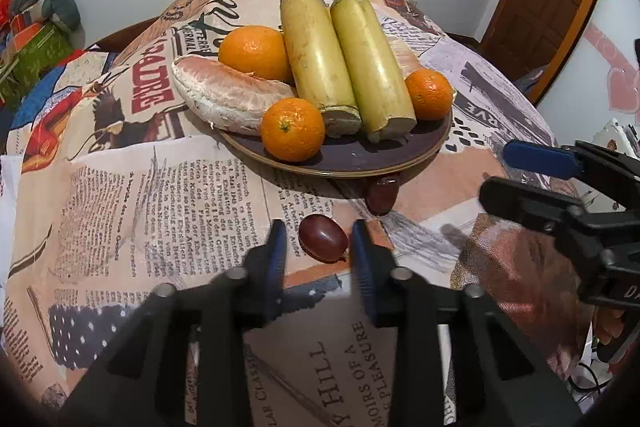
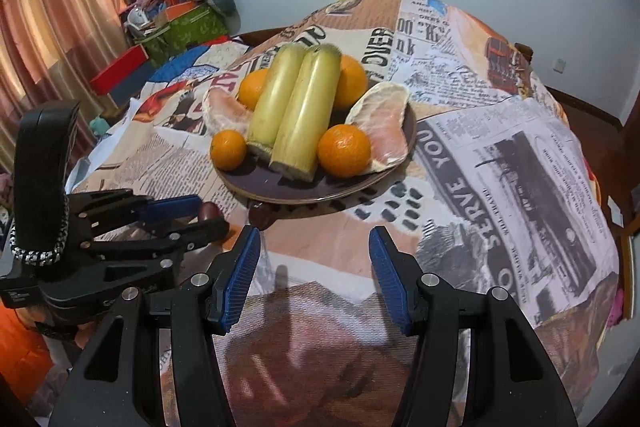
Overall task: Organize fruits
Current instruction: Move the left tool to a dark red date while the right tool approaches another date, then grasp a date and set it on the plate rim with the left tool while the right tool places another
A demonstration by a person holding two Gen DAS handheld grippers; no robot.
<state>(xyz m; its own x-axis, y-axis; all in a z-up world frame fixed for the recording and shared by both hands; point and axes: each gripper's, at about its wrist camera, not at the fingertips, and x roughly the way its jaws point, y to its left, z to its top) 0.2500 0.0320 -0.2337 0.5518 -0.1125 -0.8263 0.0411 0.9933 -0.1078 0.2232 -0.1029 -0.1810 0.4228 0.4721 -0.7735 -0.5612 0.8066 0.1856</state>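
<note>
While we are working toward the plate, our left claw (image 1: 318,239) is closing its blue pads around a small dark red oval fruit (image 1: 323,237) lying on the newsprint-patterned tabletop (image 1: 160,195); whether the pads are pressing yet, we cannot tell. Our right claw (image 2: 314,251) is hanging apart and empty. Beyond, a second dark red fruit (image 1: 382,197) is waiting beside the brown round plate (image 1: 360,159), which is already holding oranges, pale green stalks and pomelo segments.
</note>
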